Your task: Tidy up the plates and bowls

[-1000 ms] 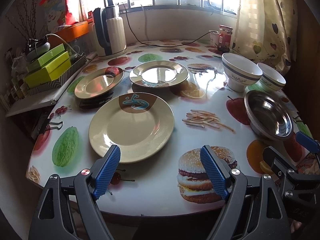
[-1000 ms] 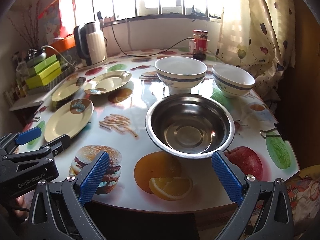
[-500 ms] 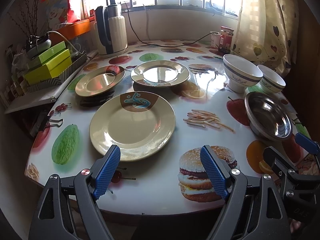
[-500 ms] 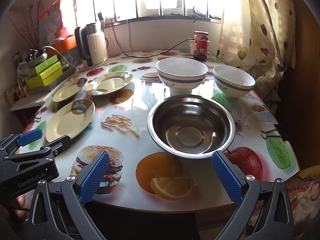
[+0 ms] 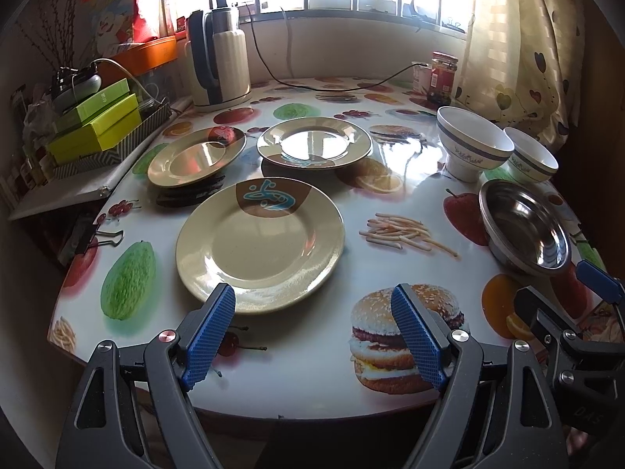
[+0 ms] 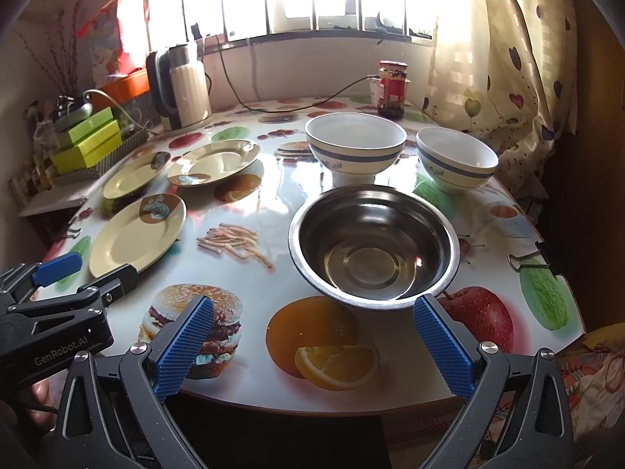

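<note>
The nearest cream plate (image 5: 259, 244) lies flat in the middle of the left wrist view, its near rim just above the spread blue pads of the left claw (image 5: 312, 332), which holds nothing. Two more plates sit further up the frame: one at centre (image 5: 314, 142) and one to its left (image 5: 197, 156), resting on something dark and tilted slightly. In the right wrist view the steel bowl (image 6: 373, 244) fills the centre, its near rim just above the right claw (image 6: 312, 348), whose pads are also wide apart and empty. Above it stand two white bowls with blue bands, the larger (image 6: 355, 146) at upper centre and the smaller (image 6: 457, 158) to the right, close together but not touching. All rest on a glossy worktop (image 6: 273, 273) printed with food pictures. An electric kettle (image 5: 218, 58) stands at the upper left, a red-lidded jar (image 6: 391, 88) at the upper right near the curtain (image 6: 508, 58), and green boxes (image 5: 97, 123) are stacked at the left edge.
</note>
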A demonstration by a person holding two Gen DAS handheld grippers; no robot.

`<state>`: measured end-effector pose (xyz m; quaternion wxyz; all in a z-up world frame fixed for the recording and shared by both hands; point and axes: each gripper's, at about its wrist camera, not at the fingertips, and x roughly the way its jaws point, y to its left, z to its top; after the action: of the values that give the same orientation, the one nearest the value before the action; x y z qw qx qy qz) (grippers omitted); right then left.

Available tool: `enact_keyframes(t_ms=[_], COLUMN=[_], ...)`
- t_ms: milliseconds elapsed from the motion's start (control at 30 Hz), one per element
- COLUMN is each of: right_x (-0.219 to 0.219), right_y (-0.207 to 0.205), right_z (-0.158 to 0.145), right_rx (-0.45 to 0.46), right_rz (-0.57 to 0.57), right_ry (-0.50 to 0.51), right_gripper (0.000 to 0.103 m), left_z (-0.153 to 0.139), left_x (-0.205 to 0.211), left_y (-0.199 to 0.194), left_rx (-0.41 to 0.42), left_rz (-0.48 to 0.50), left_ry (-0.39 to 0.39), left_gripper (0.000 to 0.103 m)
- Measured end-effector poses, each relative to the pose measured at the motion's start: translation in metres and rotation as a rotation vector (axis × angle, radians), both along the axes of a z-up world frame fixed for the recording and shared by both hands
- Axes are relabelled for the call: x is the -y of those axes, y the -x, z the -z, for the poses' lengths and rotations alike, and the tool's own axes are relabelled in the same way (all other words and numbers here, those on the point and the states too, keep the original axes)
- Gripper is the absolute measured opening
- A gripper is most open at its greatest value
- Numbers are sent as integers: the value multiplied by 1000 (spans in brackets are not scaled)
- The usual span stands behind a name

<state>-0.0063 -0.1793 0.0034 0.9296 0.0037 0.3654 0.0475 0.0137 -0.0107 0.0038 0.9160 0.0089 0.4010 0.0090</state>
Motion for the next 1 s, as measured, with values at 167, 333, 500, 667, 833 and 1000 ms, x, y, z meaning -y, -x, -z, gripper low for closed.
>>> enact_keyframes(t_ms=[167, 333, 500, 667, 833, 1000], right_x=[1, -1, -2, -5, -12, -20], right_y=[0, -1, -1, -2, -12, -23], right_z=[0, -1, -1, -2, -8, -20], right_rx=[1, 1, 2, 4, 20, 57], right_rz=[0, -2, -2, -8, -34, -77], right_ry=[0, -2, -2, 1, 7, -10], right_gripper=[103, 103, 103, 103, 103, 103], left_z=[1, 1, 1, 1, -2, -6], left_x=[-1, -2, -4, -6, -13, -26], left_y=[0, 0, -2, -6, -11, -17], left_rx=[-1, -4, -6, -5, 9, 17], left_rz=[-1, -2, -3, -5, -16, -43], left_ry=[0, 3, 6, 12, 29, 42], left_gripper=[82, 82, 82, 82, 82, 82])
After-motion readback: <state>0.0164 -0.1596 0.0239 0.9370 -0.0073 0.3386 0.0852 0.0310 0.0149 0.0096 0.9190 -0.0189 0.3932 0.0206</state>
